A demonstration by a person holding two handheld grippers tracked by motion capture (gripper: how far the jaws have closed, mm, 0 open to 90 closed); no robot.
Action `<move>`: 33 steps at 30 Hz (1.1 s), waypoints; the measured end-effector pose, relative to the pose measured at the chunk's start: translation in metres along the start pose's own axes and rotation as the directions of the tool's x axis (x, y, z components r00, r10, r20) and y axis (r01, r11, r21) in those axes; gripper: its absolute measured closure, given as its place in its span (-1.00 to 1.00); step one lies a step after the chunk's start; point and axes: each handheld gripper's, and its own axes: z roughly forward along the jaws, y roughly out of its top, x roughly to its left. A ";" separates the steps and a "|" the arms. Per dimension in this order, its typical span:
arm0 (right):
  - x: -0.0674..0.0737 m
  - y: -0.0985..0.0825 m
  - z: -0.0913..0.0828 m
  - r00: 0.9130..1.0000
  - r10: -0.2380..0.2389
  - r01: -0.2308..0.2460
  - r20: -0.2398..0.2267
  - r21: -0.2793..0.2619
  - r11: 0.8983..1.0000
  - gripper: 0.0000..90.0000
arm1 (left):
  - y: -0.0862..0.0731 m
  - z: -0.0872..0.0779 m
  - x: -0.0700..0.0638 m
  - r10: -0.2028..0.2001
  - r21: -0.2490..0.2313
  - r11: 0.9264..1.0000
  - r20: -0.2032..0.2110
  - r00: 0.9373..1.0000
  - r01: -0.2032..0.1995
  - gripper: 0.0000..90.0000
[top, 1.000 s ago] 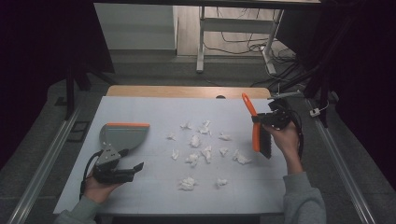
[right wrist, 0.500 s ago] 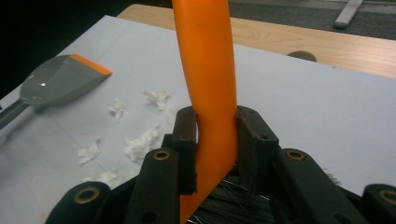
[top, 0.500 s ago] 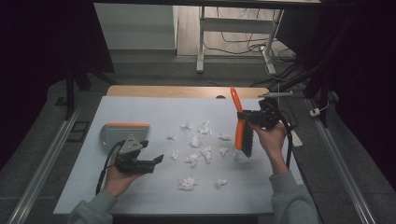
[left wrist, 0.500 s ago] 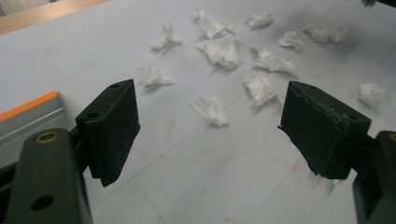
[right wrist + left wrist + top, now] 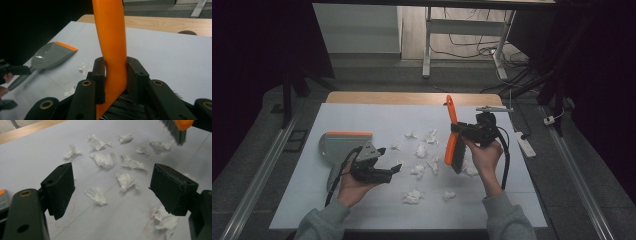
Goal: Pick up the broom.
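On the pale grey table [image 5: 522,165], crumpled white paper scraps [image 5: 421,150] lie mid-frame. The right tool [image 5: 455,128] clamps an orange-handled brush [image 5: 452,140] above them; the left tool [image 5: 394,169], jaws apart and empty, hovers near the grey orange-edged dustpan [image 5: 343,145]. Sweeping seems about to start: grasp the dustpan next.

No writing, label, brand, number or sign can be read in any of the views. The orange brush [image 5: 452,135], the grey dustpan [image 5: 343,146], the paper scraps [image 5: 421,150] and the pale worktop [image 5: 362,120] all show plain surfaces, as do both tools' black bodies.
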 end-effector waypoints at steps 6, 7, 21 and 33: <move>0.017 -0.008 0.020 1.000 -0.001 0.001 -0.009 -0.018 1.000 0.56 | 0.007 0.013 -0.013 0.022 0.005 1.000 0.029 0.999 -0.023 -0.54; 0.017 -0.008 0.020 1.000 -0.001 0.001 -0.009 -0.018 1.000 0.56 | 0.008 0.015 -0.015 0.025 0.004 1.000 0.033 0.999 -0.025 -0.54; 0.041 -0.020 0.039 0.997 0.019 -0.026 -0.074 -0.096 0.995 0.56 | 0.023 0.052 -0.042 0.030 -0.025 0.999 0.069 0.997 -0.029 -0.49; 0.049 -0.025 0.040 0.990 0.061 -0.082 -0.131 -0.168 0.982 0.56 | 0.020 0.070 -0.044 0.025 -0.053 0.998 0.018 1.000 -0.024 -0.20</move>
